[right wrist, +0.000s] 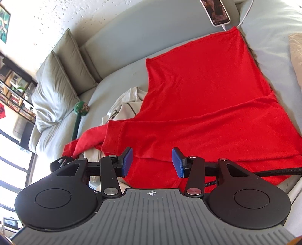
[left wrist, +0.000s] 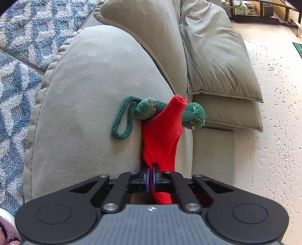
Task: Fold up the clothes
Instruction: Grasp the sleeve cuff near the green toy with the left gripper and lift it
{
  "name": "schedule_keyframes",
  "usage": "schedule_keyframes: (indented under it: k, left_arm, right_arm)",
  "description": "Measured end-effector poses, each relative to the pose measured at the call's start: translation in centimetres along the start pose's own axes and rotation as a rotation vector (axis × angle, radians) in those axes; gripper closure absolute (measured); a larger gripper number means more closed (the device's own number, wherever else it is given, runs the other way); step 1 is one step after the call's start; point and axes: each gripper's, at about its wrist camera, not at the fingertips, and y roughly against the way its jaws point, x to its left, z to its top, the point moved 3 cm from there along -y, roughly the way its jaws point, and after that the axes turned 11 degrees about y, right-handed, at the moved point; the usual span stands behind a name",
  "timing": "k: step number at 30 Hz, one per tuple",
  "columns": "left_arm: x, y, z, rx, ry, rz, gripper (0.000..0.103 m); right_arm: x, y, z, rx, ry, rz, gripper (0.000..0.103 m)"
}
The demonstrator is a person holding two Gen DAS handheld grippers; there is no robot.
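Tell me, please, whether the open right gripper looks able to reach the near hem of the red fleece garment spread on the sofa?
Probably yes: the right gripper hangs open directly over the red fleece garment, and nothing lies between its pads and the cloth.

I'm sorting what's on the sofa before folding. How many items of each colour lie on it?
Red: 1, the red sweater
Cream: 1, the cream garment partly under it
Green: 1, the green rope toy
White: 1, the phone
Total: 4
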Motion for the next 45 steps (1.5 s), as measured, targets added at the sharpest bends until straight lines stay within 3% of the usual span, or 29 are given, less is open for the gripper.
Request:
schedule_keyframes:
  k: [6, 10, 14, 21, 25, 28, 32, 35, 41, 43, 45]
  left_arm:
    - [-4.5, 2.9, -0.8, -0.069, -0.167, -0.045, 0.103]
    - [-9.0, 5.7, -2.7, -0.077, -0.3, -0.144, 0.103]
    - [-14.2, 8.8, -6.9, -0.068, -0.503, -0.256, 0.103]
    - [-20.6, 13.2, -20.1, 0.028, -0.876, -0.433, 0.103]
    - [-20.2, 14.3, -28.1, 0.122, -0.999, -0.48, 0.103]
    - [-17.7, 14.5, -34.4, 0.226, -1.065, -0.496, 0.103]
    - [-12.6, 13.8, -42.5, 0.297, -1.233, -0.45, 0.103]
    - [-7.7, 13.1, -47.6, 0.327, -1.377, -0.363, 0.103]
    - [0.6, 9.7, -53.3, 0.498, -1.598, -0.161, 0.102]
    - [2.3, 9.4, -53.9, 0.539, -1.67, -0.102, 0.091]
    - [3.7, 9.5, -54.4, 0.582, -1.75, -0.035, 0.044]
  right_arm:
    - [-1.6, 2.2, -0.6, -0.056, -0.035, 0.021, 0.055]
    - [-3.2, 3.3, -1.5, -0.073, -0.079, 0.04, 0.055]
    - [-4.9, 4.3, -2.2, -0.099, -0.119, 0.048, 0.055]
    - [-8.6, 6.2, -3.1, -0.161, -0.206, 0.039, 0.055]
    - [-11.2, 8.0, -3.7, -0.217, -0.258, -0.006, 0.054]
    - [-12.9, 9.3, -3.9, -0.263, -0.294, -0.045, 0.053]
    - [-14.7, 11.3, -4.0, -0.326, -0.318, -0.099, 0.053]
    - [-15.6, 12.2, -4.2, -0.348, -0.325, -0.123, 0.053]
    - [-16.5, 12.7, -4.8, -0.349, -0.332, -0.149, 0.053]
    - [-16.3, 12.5, -5.0, -0.341, -0.324, -0.161, 0.053]
    - [-16.2, 12.0, -5.0, -0.327, -0.317, -0.167, 0.053]
